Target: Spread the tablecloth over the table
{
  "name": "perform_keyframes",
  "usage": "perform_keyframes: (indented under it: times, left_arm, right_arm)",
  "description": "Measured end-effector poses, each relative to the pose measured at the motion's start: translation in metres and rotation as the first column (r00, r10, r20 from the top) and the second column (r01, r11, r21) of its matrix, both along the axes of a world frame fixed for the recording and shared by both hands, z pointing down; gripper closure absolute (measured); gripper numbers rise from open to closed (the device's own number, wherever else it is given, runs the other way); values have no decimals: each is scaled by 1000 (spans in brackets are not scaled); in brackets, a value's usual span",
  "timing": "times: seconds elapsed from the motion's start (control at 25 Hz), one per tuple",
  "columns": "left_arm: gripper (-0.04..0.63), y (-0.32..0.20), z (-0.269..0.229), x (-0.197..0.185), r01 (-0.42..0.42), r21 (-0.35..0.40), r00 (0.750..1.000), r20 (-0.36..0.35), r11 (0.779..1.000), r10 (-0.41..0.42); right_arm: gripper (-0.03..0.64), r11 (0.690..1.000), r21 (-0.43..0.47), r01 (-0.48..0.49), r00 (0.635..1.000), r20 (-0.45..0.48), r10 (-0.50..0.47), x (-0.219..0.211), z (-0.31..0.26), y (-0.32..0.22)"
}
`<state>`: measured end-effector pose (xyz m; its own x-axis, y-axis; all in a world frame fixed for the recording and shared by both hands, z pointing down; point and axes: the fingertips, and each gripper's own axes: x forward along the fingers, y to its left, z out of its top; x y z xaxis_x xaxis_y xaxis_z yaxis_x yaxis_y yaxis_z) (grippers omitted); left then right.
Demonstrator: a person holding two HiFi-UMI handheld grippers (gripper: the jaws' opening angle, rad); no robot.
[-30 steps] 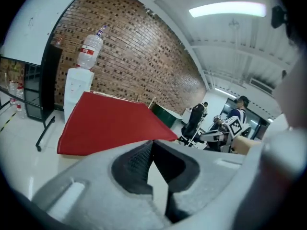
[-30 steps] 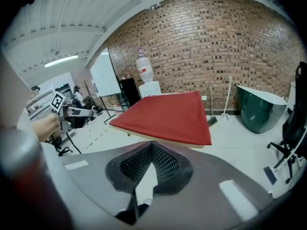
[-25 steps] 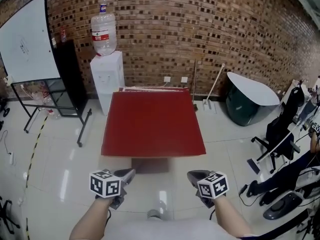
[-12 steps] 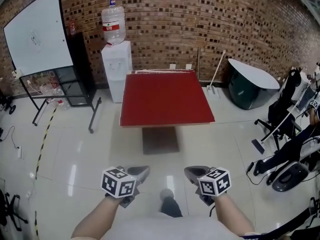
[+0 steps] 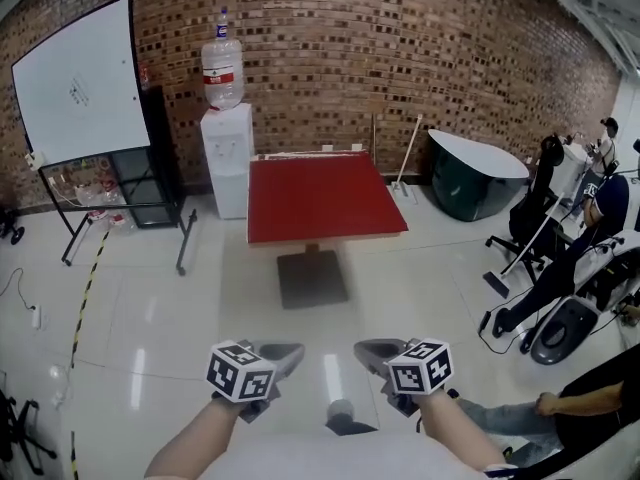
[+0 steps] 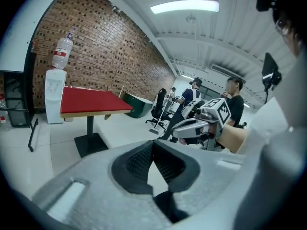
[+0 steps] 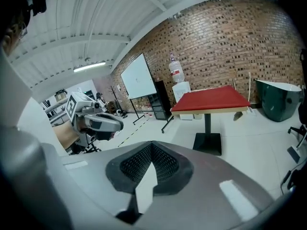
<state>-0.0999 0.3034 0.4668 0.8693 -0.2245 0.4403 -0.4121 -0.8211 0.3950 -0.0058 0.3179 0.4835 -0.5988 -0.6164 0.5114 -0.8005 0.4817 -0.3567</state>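
Tablecloth: red, flat on table, across the floor, well apart from both units. Left hand-held gripper, right hand-held gripper: 2, pressed together, empty. Risk: uneven overhang left uncorrected, neither being near an edge.

a red tablecloth lies flat over the pedestal table on the glossy floor.

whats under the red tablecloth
A tan table edge, one dark post and a flat square base on the floor. The tabletop's surface is hidden by the red tablecloth.
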Motion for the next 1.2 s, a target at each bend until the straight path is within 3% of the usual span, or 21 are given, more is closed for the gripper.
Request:
perform_keyframes:
  times: [0.28,1.2]
  left_arm:
    - [594,18,-13,-13,14,4,1000,-2,1000,-14]
    - [594,32,13,-9,10,-24,1000,-8,1000,-10]
  right_arm:
    - [618,1000,15,11,999,31,-12,-20,-18,19]
    - [618,1000,16,11,999,30,-12,-18,4,34]
